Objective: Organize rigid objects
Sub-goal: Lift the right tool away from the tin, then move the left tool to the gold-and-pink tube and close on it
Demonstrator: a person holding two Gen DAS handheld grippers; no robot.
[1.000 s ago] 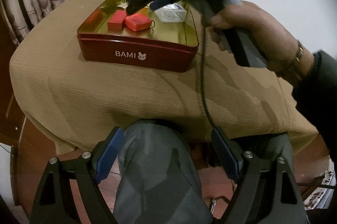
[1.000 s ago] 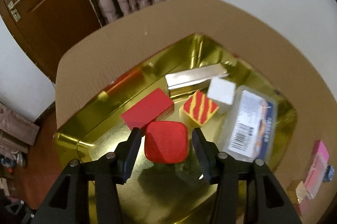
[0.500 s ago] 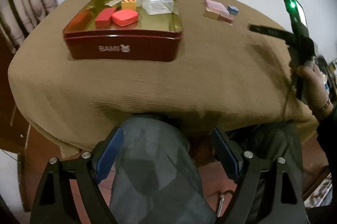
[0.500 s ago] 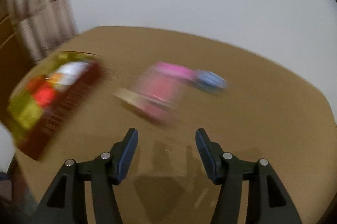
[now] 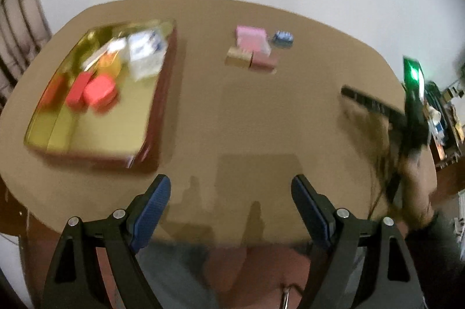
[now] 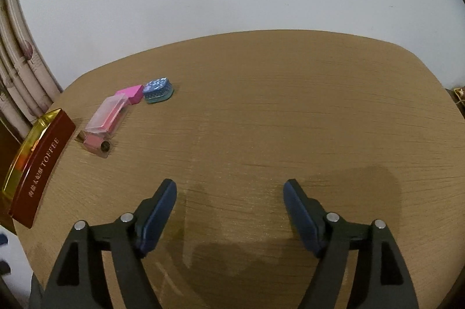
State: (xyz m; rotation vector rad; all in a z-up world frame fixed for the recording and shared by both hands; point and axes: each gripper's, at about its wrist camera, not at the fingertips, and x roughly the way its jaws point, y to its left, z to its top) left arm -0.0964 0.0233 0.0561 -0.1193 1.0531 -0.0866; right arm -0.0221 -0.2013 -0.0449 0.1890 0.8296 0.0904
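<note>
Both tools are empty and spread wide: the right tool [image 6: 229, 192] hangs over bare cloth near the bench's [image 6: 290, 105] front edge, and the left tool [image 5: 231, 189] hovers at the front edge as well, nothing between its blue pads [image 5: 151, 207].

The things left to sort sit in a small cluster toward the far left of the bench, just beside the red toffee tin [image 6: 37, 163], whose gold interior [image 5: 96, 120] already holds several small boxes. The cluster is a blue patterned tin [image 6: 158, 89], a magenta box [image 6: 132, 94], a clear-lidded pink case [image 6: 106, 112] and a pink block [image 6: 93, 142] in what looks like clear packaging, though the left view is too blurred to confirm it.

All are likely light, stiff and smooth-sided. The blue tin stands at the end of the group with open cloth around it, so it is probably the easiest to take, pinched across its narrow flat sides. The clear case may slip or flex at the lid; gripping low on its body seems safer.
</note>
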